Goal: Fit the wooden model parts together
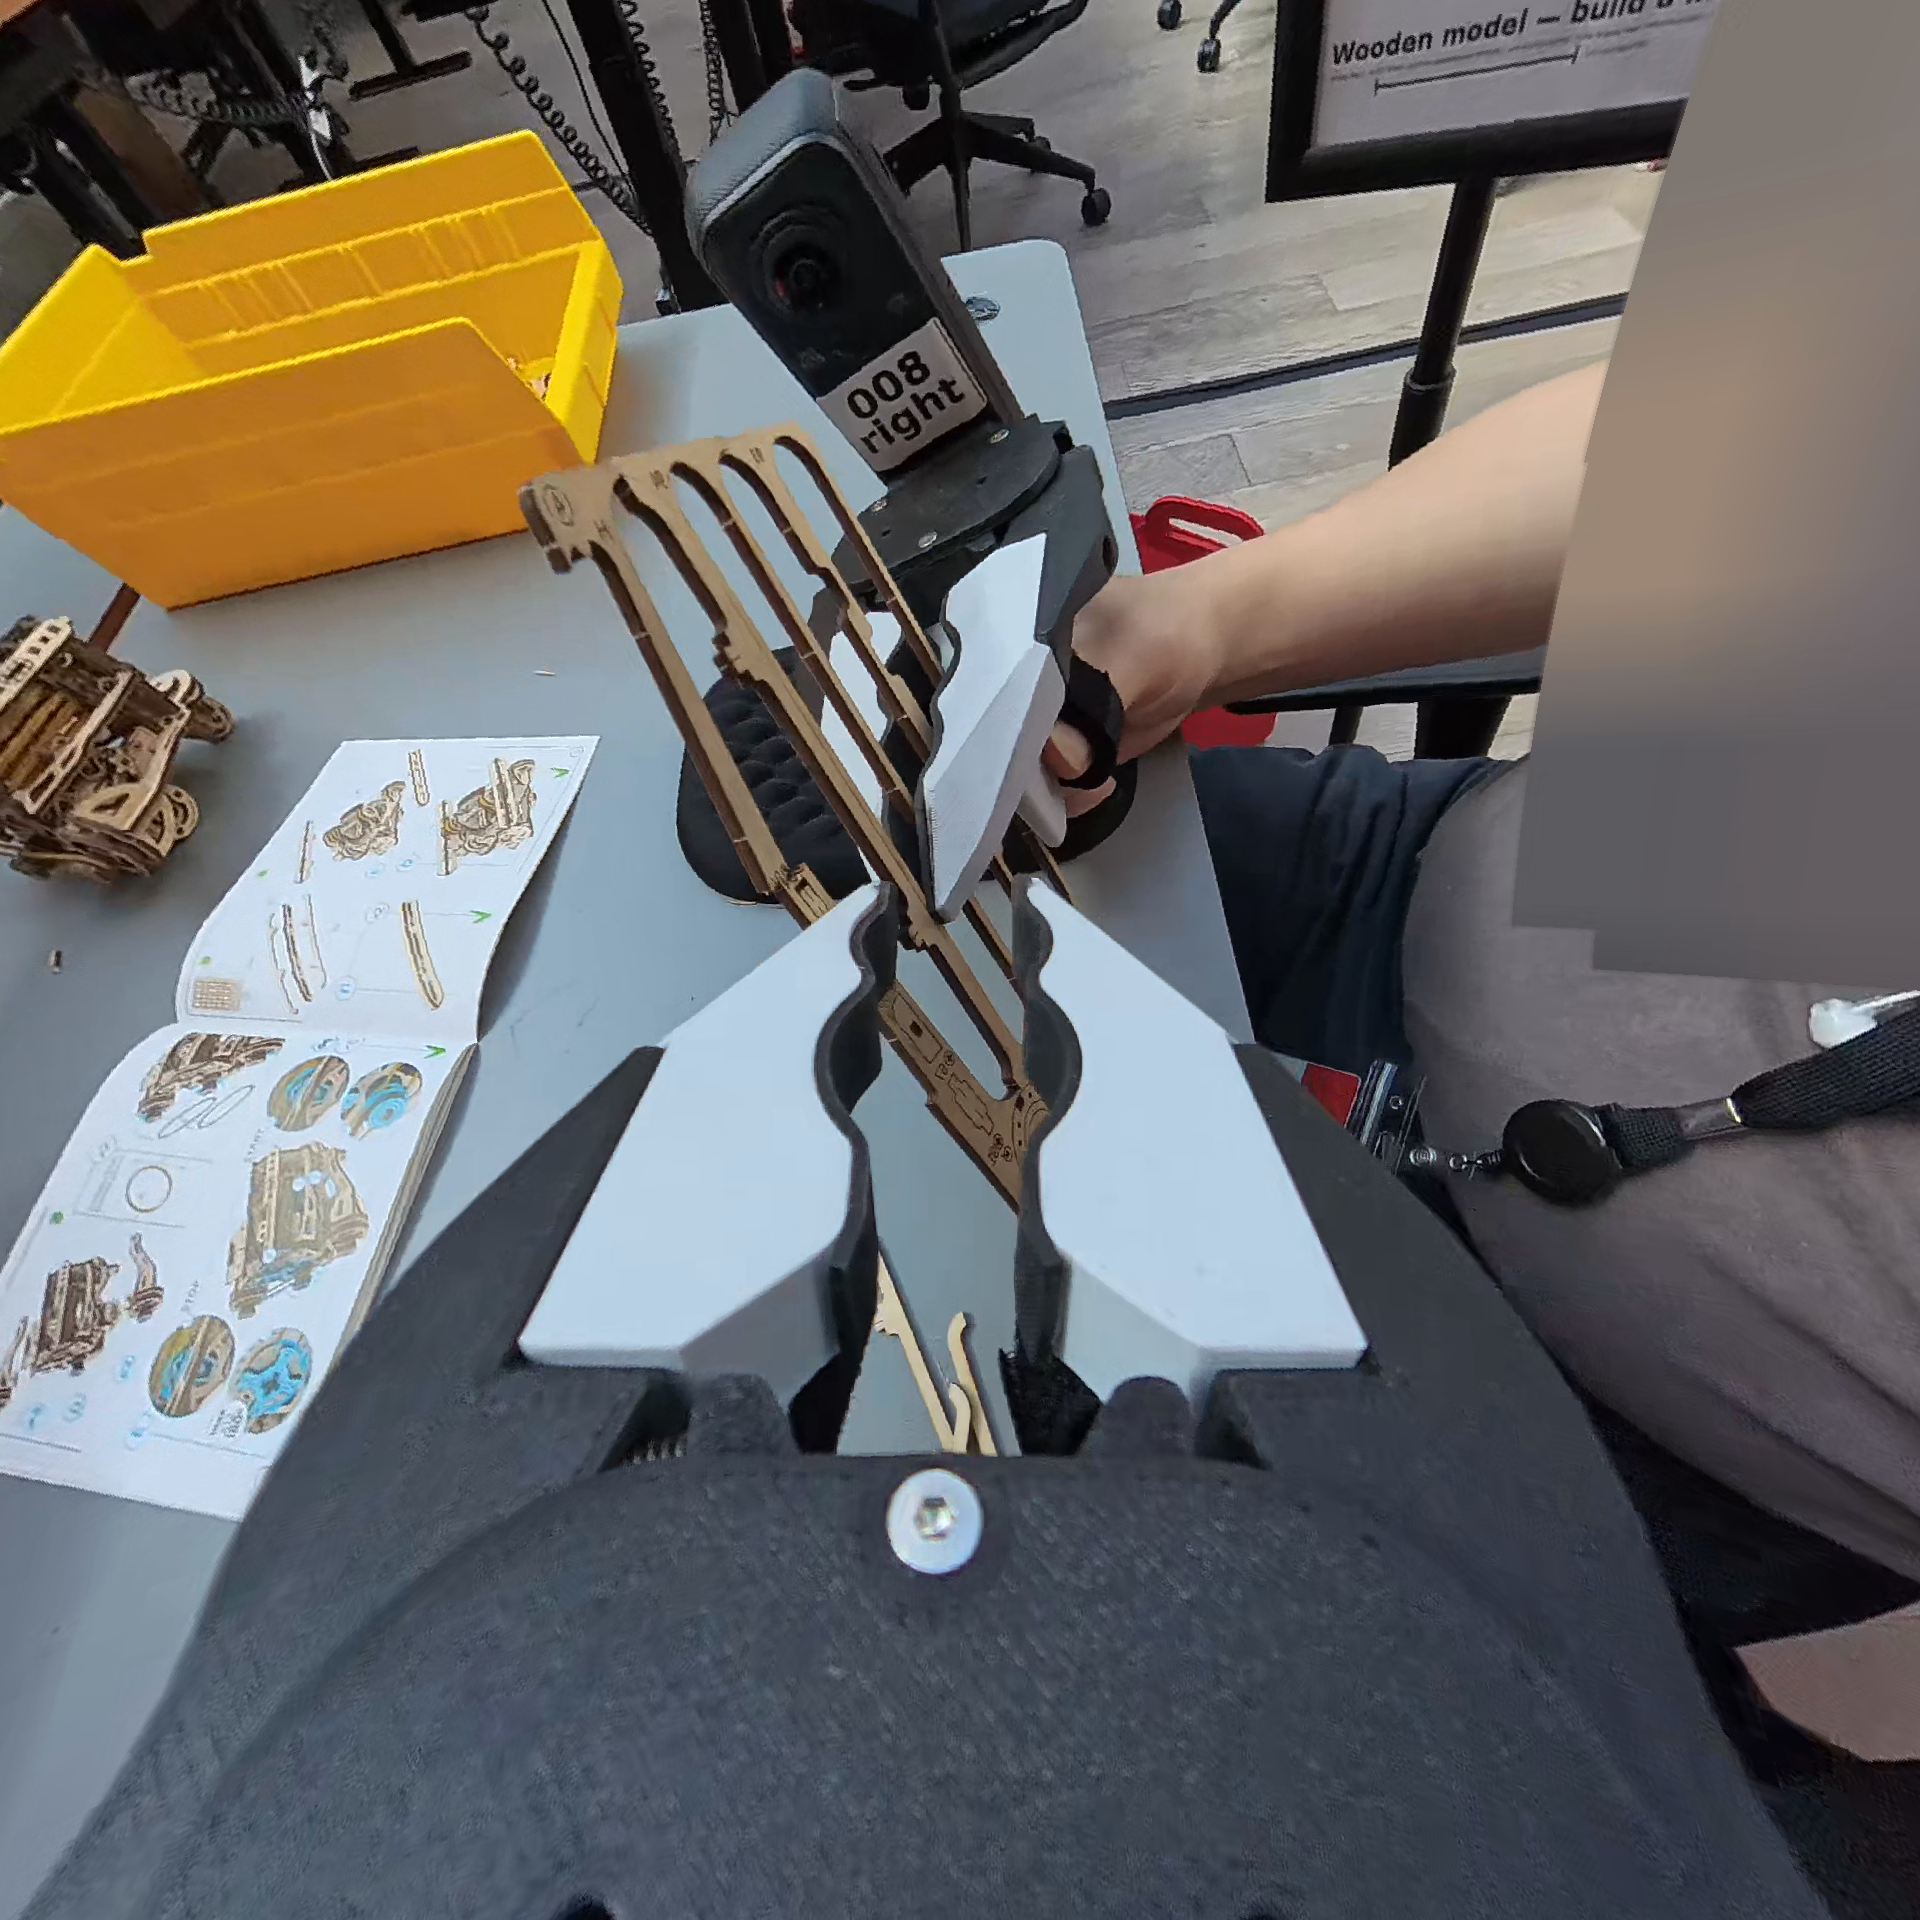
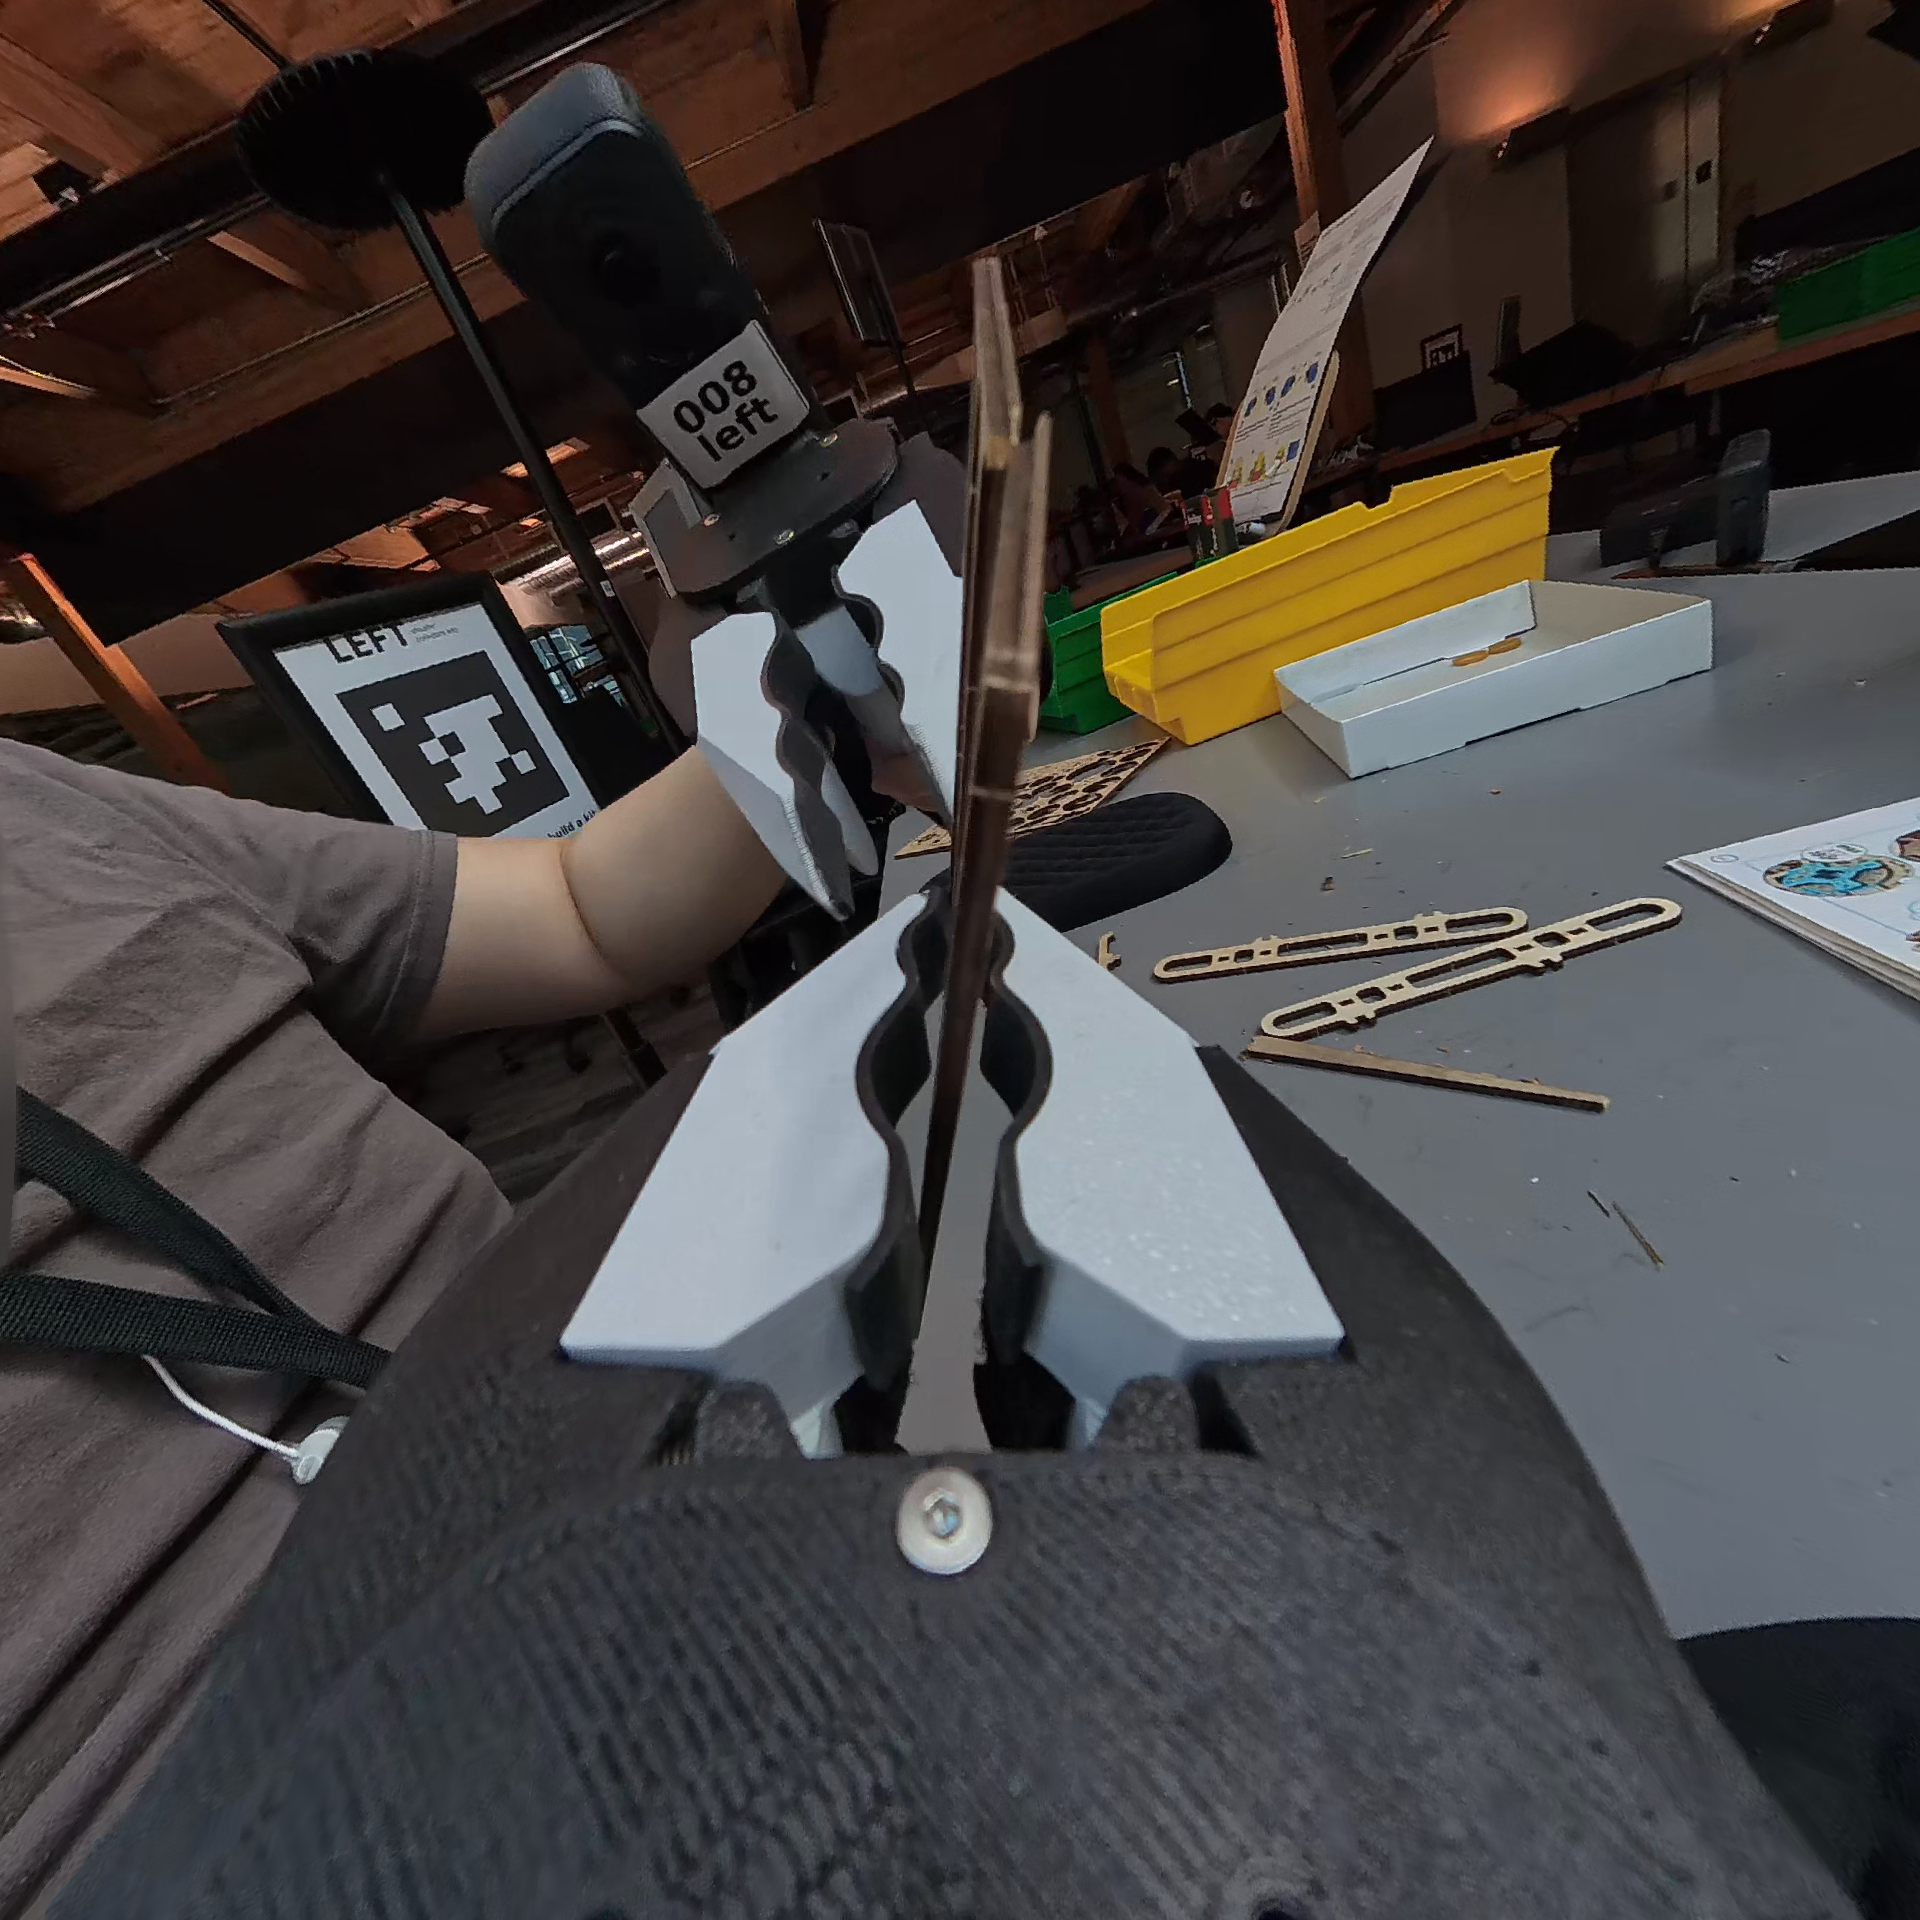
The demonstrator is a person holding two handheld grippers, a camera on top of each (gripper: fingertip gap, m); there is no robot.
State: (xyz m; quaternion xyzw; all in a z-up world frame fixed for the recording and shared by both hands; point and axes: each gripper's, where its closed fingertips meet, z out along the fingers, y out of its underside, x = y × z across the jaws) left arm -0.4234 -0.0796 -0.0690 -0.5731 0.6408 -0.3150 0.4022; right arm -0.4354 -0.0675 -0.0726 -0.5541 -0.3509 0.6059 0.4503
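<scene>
**Both tongs grip one wooden sheet**

Left wrist view: the left tongs (image 1: 951, 914) are clamped on the near end of a laser-cut wooden sheet (image 1: 727, 582), which slants up and away over the grey surface (image 1: 416, 665). The right tongs (image 1: 961, 894), held by a hand (image 1: 1132, 665), grip the same sheet just beyond the left tips. A yellow bin (image 1: 281, 416) stands at the far left, a part-built model (image 1: 94, 748) sits near the left edge, and an open booklet (image 1: 291, 1091) lies beside the tongs.

Right wrist view: the right tongs (image 2: 961, 925) are clamped on the sheet (image 2: 997, 582), seen edge-on and standing nearly upright. The left tongs (image 2: 883, 852) meet it from the left, just past the right tips. On the surface (image 2: 1558, 1247) to the right lie two slotted wooden strips (image 2: 1455, 966), a thin stick (image 2: 1423, 1075), a white tray (image 2: 1496, 665) and a yellow bin (image 2: 1320, 592).
</scene>
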